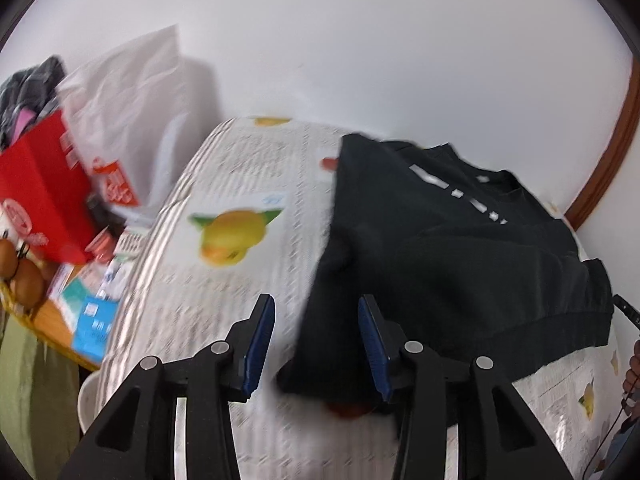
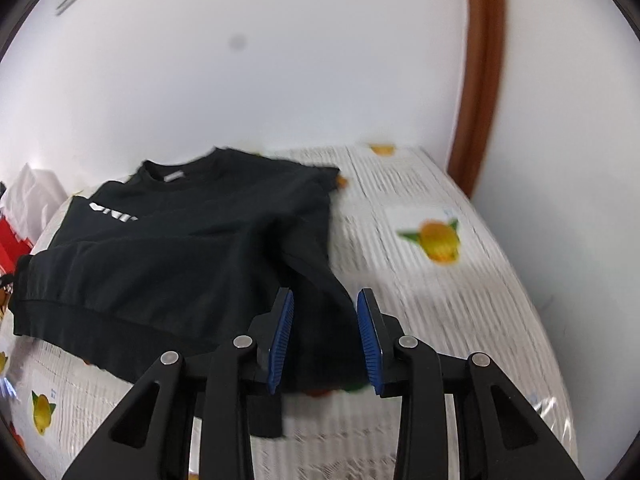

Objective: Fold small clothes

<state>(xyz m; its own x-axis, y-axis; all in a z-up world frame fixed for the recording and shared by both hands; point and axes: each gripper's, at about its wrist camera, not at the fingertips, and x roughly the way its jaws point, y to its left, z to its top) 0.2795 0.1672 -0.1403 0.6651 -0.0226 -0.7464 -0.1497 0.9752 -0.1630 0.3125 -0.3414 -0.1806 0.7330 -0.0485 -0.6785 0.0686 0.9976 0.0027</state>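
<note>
The black sweatshirt lies spread on the table, which wears a white ribbed cloth printed with yellow fruit. Both views are smeared by motion blur.

In the left wrist view, the left tongs are spread wide, with nothing between the blue pads. The near left corner of the sweatshirt, a hanging sleeve or hem end, sits just ahead of the tongs and close by the right-hand pad; whether cloth touches that pad cannot be told. The rest of the garment runs away to the right, white lettering on its chest, ribbed hem along the near edge.

In the right wrist view, the right tongs are likewise spread and pinching nothing. The sweatshirt lies mostly to their left, and its near right corner drops between and below the pads.

Only the left wrist view shows the clutter off the table's left side: a red box, a white bag, brown eggs and small cartons on a wooden surface. A hand shows at its far right edge. Only the right wrist view shows the neckline with its label and a brown door frame against the wall.

Bare tablecloth lies left of the garment in the left view and right of it in the right view, reaching the table's edges.
</note>
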